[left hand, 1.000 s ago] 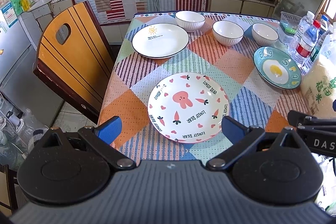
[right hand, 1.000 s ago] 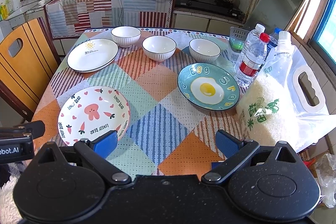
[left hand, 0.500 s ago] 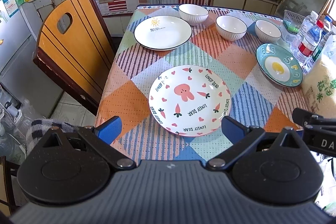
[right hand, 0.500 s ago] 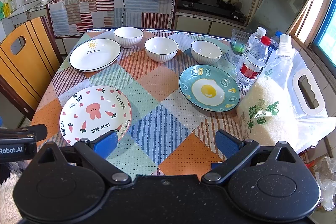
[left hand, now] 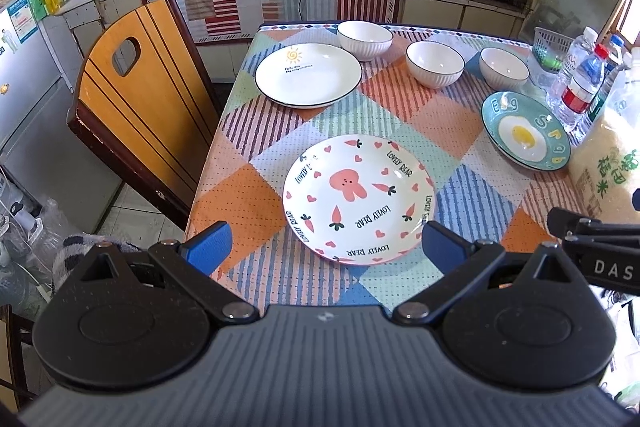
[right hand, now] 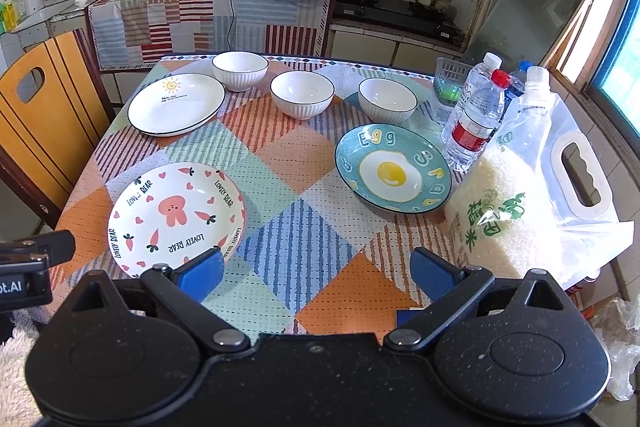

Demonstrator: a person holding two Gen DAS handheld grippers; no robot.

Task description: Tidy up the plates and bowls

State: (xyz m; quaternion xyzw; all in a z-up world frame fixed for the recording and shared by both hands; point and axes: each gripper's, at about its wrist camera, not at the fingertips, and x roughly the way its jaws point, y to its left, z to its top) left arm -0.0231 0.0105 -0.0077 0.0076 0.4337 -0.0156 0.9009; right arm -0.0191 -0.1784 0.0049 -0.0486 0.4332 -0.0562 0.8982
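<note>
The bunny plate [left hand: 359,199] serves as landmark, lying near the front edge of the checked tablecloth [left hand: 400,115]. Left of it stands a wooden chair [left hand: 136,99], off the table's side. The left gripper [left hand: 326,245] hangs above the table's front edge with both blue fingers spread wide, released and holding nothing; the bunny plate's near rim sits between the fingertips in that view.

Behind the bunny plate, slightly left, lies the white sun plate [left hand: 308,74]. Three white bowls sit in a row beyond it: the first bowl [left hand: 364,39] just beside the sun plate, the second bowl [left hand: 435,63] directly behind the bunny plate, the third bowl [left hand: 503,67] further right.

Right of the bunny plate rests the teal egg plate [right hand: 393,169], well apart from it. The right gripper [right hand: 316,273] hovers over the front edge between the two plates, fingers apart, empty. Beyond the egg plate stand water bottles [right hand: 476,119] and a rice bag [right hand: 520,211].
</note>
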